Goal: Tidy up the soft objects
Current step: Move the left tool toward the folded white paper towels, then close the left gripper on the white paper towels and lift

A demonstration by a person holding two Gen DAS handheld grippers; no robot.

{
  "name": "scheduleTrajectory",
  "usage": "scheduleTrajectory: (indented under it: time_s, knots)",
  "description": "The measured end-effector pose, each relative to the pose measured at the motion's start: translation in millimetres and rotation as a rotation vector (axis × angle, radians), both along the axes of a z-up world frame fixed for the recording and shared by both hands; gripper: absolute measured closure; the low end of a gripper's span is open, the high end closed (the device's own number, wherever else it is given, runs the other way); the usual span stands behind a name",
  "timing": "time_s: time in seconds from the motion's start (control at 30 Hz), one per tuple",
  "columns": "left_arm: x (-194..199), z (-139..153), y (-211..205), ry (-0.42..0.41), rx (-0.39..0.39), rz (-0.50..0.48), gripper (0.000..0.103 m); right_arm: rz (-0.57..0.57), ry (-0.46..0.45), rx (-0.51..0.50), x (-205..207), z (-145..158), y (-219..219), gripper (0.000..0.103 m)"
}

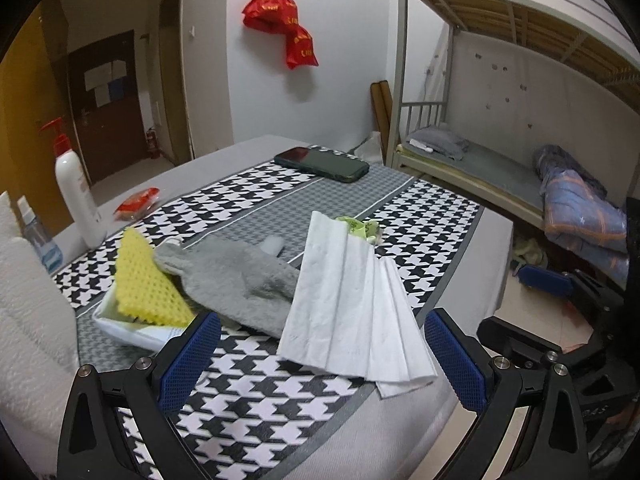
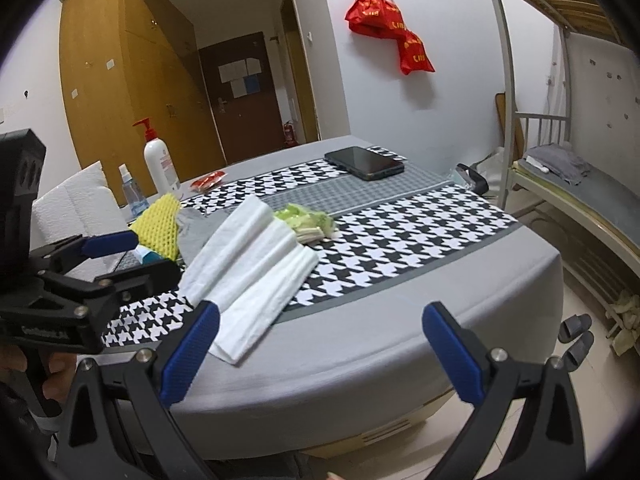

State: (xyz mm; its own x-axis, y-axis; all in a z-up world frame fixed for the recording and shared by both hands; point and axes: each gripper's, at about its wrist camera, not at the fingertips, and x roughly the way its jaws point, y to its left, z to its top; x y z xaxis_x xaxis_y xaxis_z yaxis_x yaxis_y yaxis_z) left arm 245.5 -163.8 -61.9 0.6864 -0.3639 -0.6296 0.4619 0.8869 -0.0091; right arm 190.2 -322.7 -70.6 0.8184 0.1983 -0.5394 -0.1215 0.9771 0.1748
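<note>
Left gripper (image 1: pixel 320 354) and right gripper (image 2: pixel 320 354): both spread wide, empty; white tissues (image 1: pixel 352 300) at twelve o'clock of left.

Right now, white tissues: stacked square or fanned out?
Fanned out: the white tissues lie overlapping, stepped edges showing, on the tablecloth.

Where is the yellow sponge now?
In both views the yellow sponge is left of the grey cloth, leaning on a white tray, near the left gripper's left finger.

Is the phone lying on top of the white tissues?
No, the phone lies at the table's far end, well apart from the white tissues near the front.
</note>
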Motion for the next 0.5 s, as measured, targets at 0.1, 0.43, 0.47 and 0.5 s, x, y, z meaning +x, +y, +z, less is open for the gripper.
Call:
scheduleTrajectory:
  time_s: [0.1,0.43,0.47,0.5]
  knots:
    - [7,-5,-7,0.014,0.016,-0.012,0.009,-0.003,0.006,0.003,3,-2,-4,0.001]
    - [30,-26,-19,0.103,0.040,-0.051,0.036,-0.017,0.023,-0.006,10,-7,-13,0.001]
    - [31,-28,-20,0.108,0.038,-0.055,0.037,-0.018,0.025,-0.006,11,-7,-14,0.001]
    - [32,-29,-20,0.113,0.037,-0.057,0.040,-0.020,0.026,-0.007,11,-8,-14,0.001]
